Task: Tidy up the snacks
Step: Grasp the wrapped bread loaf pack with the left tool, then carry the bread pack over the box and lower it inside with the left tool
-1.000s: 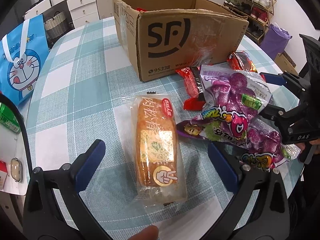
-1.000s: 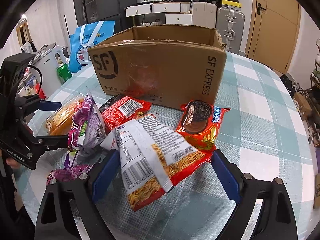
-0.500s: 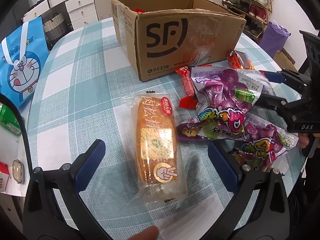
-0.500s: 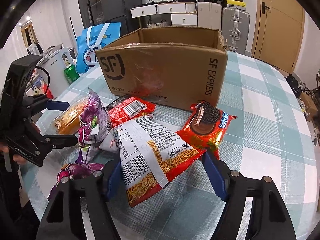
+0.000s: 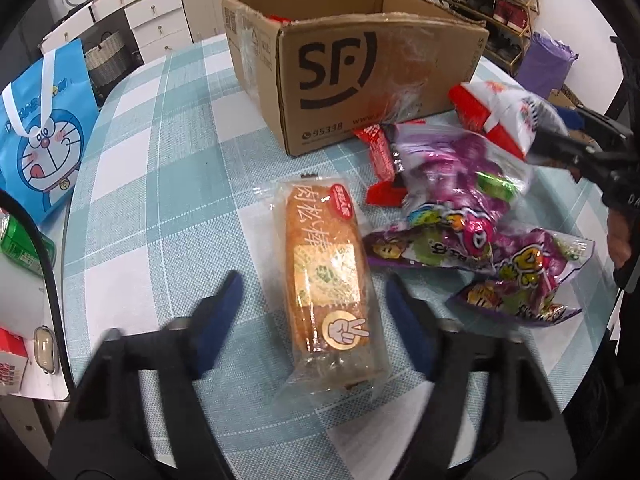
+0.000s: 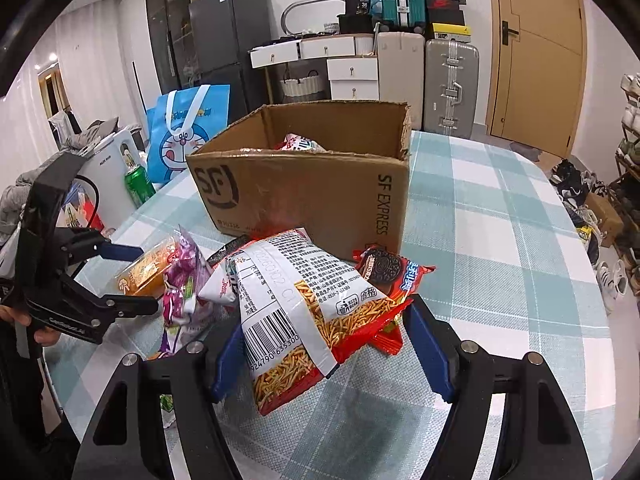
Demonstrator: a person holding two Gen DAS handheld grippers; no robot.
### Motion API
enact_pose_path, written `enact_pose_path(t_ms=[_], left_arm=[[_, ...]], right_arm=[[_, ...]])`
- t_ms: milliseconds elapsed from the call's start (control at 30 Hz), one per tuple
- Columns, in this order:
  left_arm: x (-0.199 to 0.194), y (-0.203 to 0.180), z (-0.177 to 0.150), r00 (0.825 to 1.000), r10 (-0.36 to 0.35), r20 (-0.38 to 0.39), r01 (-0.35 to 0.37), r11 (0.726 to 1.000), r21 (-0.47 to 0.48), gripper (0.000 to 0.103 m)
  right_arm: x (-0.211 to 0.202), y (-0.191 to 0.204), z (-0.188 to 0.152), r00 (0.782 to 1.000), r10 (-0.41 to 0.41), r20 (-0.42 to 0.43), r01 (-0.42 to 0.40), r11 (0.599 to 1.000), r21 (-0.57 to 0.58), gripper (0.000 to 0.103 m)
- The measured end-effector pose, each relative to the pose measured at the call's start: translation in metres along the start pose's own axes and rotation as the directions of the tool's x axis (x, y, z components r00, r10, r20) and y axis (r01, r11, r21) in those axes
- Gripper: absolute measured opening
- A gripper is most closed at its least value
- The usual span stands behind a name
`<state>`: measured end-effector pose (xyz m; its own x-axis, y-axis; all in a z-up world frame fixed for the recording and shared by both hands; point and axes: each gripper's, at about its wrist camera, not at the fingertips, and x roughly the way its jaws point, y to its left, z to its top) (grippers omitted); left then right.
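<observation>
An open SF cardboard box [image 5: 360, 72] [image 6: 304, 196] stands on the checked table with a snack inside. My right gripper [image 6: 320, 348] is shut on a red-and-white noodle snack bag [image 6: 304, 312] and holds it lifted above the table; the bag also shows in the left wrist view [image 5: 504, 116]. My left gripper [image 5: 312, 308] is open, its fingers either side of a wrapped orange bread loaf [image 5: 324, 276] lying on the table. Purple candy bags [image 5: 460, 208], a red packet [image 5: 380, 160] and a red cookie pack [image 6: 396, 276] lie beside the box.
A blue Doraemon bag [image 5: 40, 128] [image 6: 184, 132] and a green can [image 6: 138, 186] stand at the table's left edge. Small items [image 5: 24, 344] sit on a white surface at the left. Suitcases, drawers and a shoe rack stand behind the table.
My right gripper closed on the noodle bag and lifted it. My left gripper narrowed around the bread loaf and moved forward over it.
</observation>
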<state>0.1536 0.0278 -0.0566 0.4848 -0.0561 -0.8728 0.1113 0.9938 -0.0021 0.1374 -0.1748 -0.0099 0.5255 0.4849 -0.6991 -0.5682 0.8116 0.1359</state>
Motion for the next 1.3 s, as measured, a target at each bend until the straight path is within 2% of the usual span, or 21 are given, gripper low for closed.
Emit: enact_pose_path(t_ms=[33, 67, 167, 533, 767, 1067, 1200, 1300], left_arm=[[0.001, 0.0, -0.001, 1.0, -0.012, -0.006, 0.012, 1.0, 0.003, 0.041], [0.002, 0.0, -0.002, 1.0, -0.024, -0.008, 0.024, 1.0, 0.008, 0.035], [-0.001, -0.001, -0.002, 1.0, -0.016, 0.018, 0.016, 1.0, 0.023, 0.034], [-0.028, 0.013, 0.004, 0.991, -0.037, 0.13, 0.043, 0.998, -0.051, 0.034], [-0.055, 0.012, 0.009, 0.975, -0.033, 0.221, 0.05, 0.996, -0.069, 0.034], [-0.091, 0.004, 0.018, 0.939, -0.035, 0.342, 0.074, 0.992, -0.101, 0.034], [-0.101, 0.001, 0.021, 0.929, -0.049, 0.367, 0.098, 0.989, -0.115, 0.034], [-0.107, -0.003, 0.026, 0.927, -0.042, 0.372, 0.09, 0.99, -0.113, 0.034]], right_arm=[[-0.001, 0.0, 0.0, 1.0, 0.0, 0.003, 0.0, 1.0, 0.001, 0.074], [-0.001, 0.0, 0.0, 1.0, -0.003, 0.007, 0.003, 1.0, 0.0, 0.074], [-0.003, -0.001, 0.001, 1.0, -0.003, 0.016, 0.003, 1.0, 0.003, 0.074], [-0.01, -0.001, 0.002, 0.999, -0.005, 0.051, 0.004, 1.0, 0.01, 0.074], [-0.017, -0.003, 0.002, 0.997, -0.003, 0.081, 0.001, 1.0, 0.027, 0.074], [-0.035, 0.003, 0.01, 0.989, -0.004, 0.145, -0.002, 0.999, 0.042, 0.074], [-0.043, 0.006, 0.015, 0.985, -0.002, 0.175, -0.006, 0.999, 0.048, 0.074], [-0.048, 0.008, 0.019, 0.981, -0.008, 0.194, -0.003, 0.998, 0.057, 0.074]])
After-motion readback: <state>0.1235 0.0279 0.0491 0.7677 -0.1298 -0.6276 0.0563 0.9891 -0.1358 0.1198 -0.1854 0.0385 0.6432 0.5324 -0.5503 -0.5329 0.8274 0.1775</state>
